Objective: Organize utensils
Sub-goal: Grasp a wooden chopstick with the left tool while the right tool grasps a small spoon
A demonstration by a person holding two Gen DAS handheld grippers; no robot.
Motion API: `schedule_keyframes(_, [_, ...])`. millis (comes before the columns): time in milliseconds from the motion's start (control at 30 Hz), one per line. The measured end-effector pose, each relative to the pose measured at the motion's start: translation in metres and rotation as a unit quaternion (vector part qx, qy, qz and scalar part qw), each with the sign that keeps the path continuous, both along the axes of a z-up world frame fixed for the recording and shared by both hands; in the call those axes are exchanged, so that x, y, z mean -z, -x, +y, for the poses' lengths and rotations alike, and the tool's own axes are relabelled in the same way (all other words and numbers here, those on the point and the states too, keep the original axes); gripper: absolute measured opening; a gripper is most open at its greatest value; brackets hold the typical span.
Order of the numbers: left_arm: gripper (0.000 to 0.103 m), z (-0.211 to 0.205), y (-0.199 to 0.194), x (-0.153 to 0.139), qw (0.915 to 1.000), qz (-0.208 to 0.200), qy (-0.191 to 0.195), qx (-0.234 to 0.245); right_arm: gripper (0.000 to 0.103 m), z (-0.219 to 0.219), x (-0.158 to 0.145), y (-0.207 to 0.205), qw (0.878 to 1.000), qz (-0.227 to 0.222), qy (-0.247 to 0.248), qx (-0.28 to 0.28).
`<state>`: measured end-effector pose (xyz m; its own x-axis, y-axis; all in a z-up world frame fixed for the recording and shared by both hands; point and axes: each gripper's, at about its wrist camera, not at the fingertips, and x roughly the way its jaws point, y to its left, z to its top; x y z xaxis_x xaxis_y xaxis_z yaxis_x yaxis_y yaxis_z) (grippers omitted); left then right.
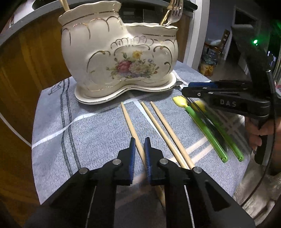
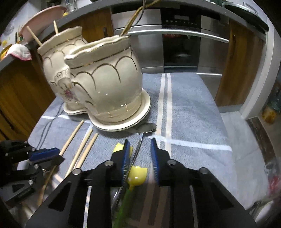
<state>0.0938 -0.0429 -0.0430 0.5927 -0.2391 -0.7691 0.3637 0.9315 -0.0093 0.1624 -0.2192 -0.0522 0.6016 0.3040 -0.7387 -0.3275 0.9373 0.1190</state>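
A cream flowered ceramic holder (image 1: 108,57) stands on its saucer, with chopsticks in the tall cup and gold forks (image 1: 173,10) in the low one. My left gripper (image 1: 140,143) is shut on a loose chopstick (image 1: 129,121) lying on the cloth. Two more chopsticks (image 1: 163,134) lie just to its right. My right gripper (image 2: 140,141) hovers over two green-handled spoons (image 1: 204,130) with yellow heads. Its jaws stand partly apart. One yellow head (image 2: 137,173) and a metal utensil handle (image 2: 137,152) lie between them, and a gap shows beside the right pad.
A blue-grey striped cloth (image 2: 193,114) covers the table, whose edge drops off on the right. An oven (image 2: 180,43) and wooden cabinets stand behind. A pink plate (image 2: 43,15) sits on the counter. A person's hand (image 1: 258,138) holds the right gripper's handle.
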Motion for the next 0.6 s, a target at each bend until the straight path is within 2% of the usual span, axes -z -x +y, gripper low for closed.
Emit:
schedule_keyframes(300, [0.011, 0.007, -0.014, 0.003, 0.9999, -0.003, 0.009, 0.011, 0.017, 0.01, 0.003, -0.007, 1.0, -0.003, 0.029, -0.011])
schedule_keyframes(400, [0.011, 0.006, -0.012, 0.003, 0.9999, -0.006, 0.006, 0.014, 0.01, 0.011, 0.004, -0.005, 0.999, -0.005, 0.031, -0.016])
schedule_keyframes(600, [0.009, 0.006, -0.01, 0.003, 0.9998, -0.006, 0.012, 0.016, 0.006, 0.01, 0.002, 0.001, 0.999, -0.011, 0.025, -0.021])
